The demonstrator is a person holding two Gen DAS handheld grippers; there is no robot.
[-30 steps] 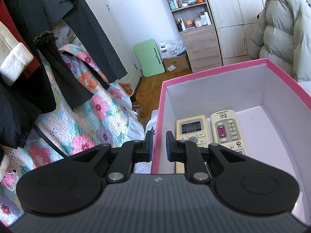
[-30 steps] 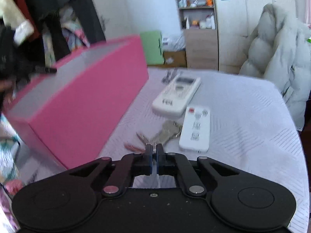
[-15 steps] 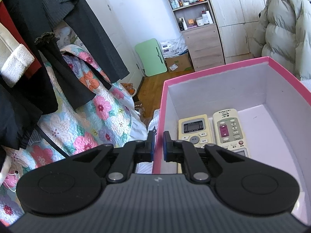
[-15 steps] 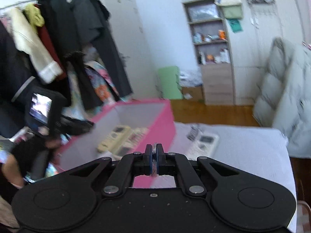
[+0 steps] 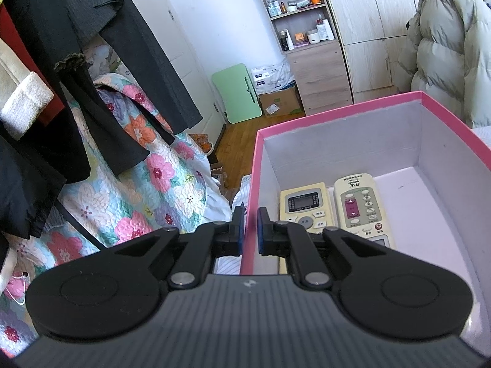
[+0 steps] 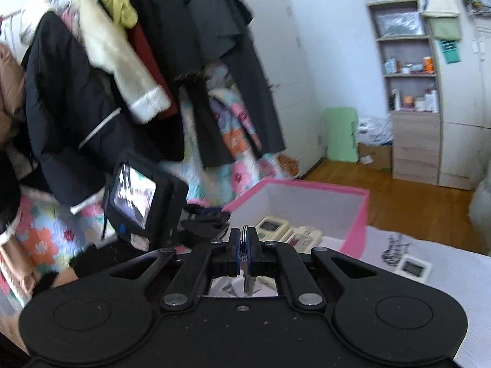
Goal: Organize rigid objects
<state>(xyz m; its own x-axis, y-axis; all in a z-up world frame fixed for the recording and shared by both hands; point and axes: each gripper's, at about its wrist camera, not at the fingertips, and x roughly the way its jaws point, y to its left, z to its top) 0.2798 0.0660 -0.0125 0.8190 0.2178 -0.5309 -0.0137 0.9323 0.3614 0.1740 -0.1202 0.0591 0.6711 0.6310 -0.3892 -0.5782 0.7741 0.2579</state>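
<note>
A pink box with a white inside holds two cream remote controls side by side. My left gripper is shut on the box's left wall near its front corner. My right gripper is shut on a bunch of keys, held by the ring, with the keys hanging under the fingers. It is raised above the bed, near the box, whose remotes show inside. Another remote lies on the bed at the right.
Coats hang on a rack at the left over a floral quilt. A shelf unit and wardrobe stand at the back. A puffer jacket hangs at the right. The left gripper's camera shows in the right wrist view.
My right gripper has lifted the keys off the bed and swung up and left towards the box. My left gripper has closed onto the box wall.
</note>
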